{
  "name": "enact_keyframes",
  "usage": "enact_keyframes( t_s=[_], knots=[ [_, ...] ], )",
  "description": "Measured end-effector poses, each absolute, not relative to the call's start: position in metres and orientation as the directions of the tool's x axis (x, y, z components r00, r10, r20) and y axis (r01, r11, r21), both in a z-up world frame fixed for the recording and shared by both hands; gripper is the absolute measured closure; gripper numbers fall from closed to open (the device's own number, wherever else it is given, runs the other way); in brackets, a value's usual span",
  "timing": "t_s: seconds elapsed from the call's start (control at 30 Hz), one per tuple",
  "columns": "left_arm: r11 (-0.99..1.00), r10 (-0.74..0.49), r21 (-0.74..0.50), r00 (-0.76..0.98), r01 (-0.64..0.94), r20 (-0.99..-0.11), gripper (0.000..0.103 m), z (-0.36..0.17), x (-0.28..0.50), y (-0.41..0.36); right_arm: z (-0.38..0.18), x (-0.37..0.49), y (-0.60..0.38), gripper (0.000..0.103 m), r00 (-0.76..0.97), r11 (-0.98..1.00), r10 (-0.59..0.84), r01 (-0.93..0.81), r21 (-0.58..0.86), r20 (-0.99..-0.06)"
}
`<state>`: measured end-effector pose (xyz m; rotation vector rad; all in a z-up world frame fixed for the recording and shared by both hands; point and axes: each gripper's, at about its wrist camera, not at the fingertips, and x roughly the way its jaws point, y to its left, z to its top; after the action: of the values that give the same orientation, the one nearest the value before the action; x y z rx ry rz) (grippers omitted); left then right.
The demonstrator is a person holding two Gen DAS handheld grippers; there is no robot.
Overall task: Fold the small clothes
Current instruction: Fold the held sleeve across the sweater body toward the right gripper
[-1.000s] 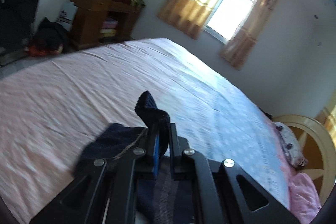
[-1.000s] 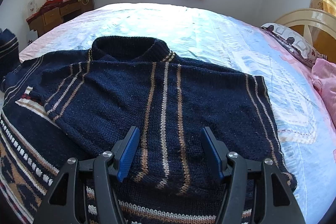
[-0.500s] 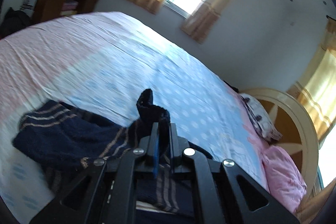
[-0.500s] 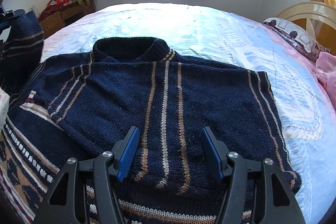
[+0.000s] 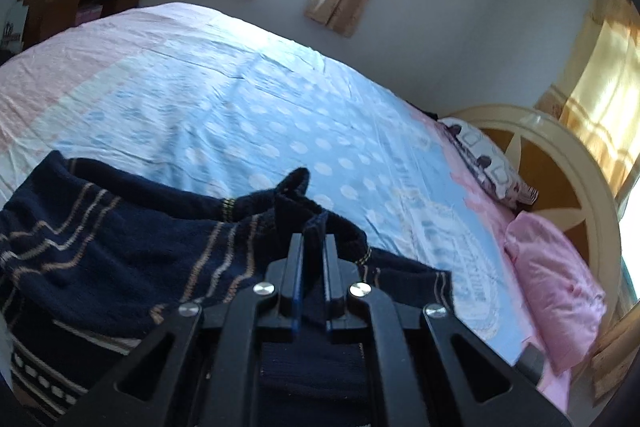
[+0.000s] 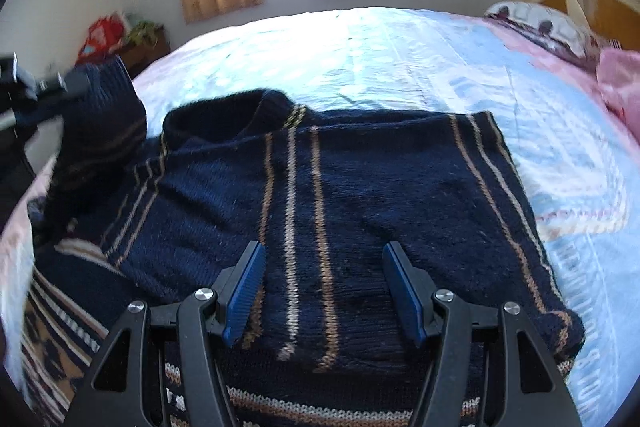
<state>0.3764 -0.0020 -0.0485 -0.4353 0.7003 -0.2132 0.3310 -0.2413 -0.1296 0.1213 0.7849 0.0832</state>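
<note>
Navy knitted sweater with tan stripes (image 6: 360,195) spread flat on the pale blue dotted bedsheet (image 6: 380,59). Left gripper (image 5: 313,251) clamped on a bunched sleeve cuff (image 5: 296,195), lifted at nine o'clock of the collar. Right gripper (image 6: 324,291) spread wide, empty, hovering over the sweater's six o'clock hem.
</note>
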Motion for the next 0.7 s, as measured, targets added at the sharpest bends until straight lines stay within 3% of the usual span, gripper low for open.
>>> enact_keyframes(
  t_s=[0.17, 0.27, 0.4, 0.53, 0.7],
  knots=[
    [0.922, -0.311, -0.379, 0.726, 0.075, -0.614, 0.094, -0.063, 0.381, -0.032, -0.13, 0.332, -0.259, 0.041, 0.714, 0.97, 0.162, 0.011, 0.242, -0.681],
    [0.937, -0.306, -0.333, 0.71, 0.106, -0.634, 0.086, -0.067, 0.376, -0.045, -0.13, 0.332, -0.26, 0.041, 0.714, 0.965, 0.176, 0.012, 0.263, -0.677],
    [0.948, -0.308, -0.261, 0.716, 0.179, -0.627, 0.051, -0.061, 0.356, -0.048, -0.132, 0.333, -0.26, 0.041, 0.713, 0.964, 0.181, 0.007, 0.265, -0.678],
    [0.986, -0.156, -0.053, 0.777, 0.157, -0.61, 0.025, -0.058, 0.328, -0.024, -0.131, 0.332, -0.263, 0.041, 0.714, 0.96, 0.193, 0.004, 0.279, -0.673],
    [0.99, 0.089, 0.141, 0.8, -0.005, -0.593, 0.025, -0.075, 0.307, 0.045, -0.13, 0.329, -0.265, 0.041, 0.715, 0.945, 0.259, -0.049, 0.323, -0.65]
  ],
)
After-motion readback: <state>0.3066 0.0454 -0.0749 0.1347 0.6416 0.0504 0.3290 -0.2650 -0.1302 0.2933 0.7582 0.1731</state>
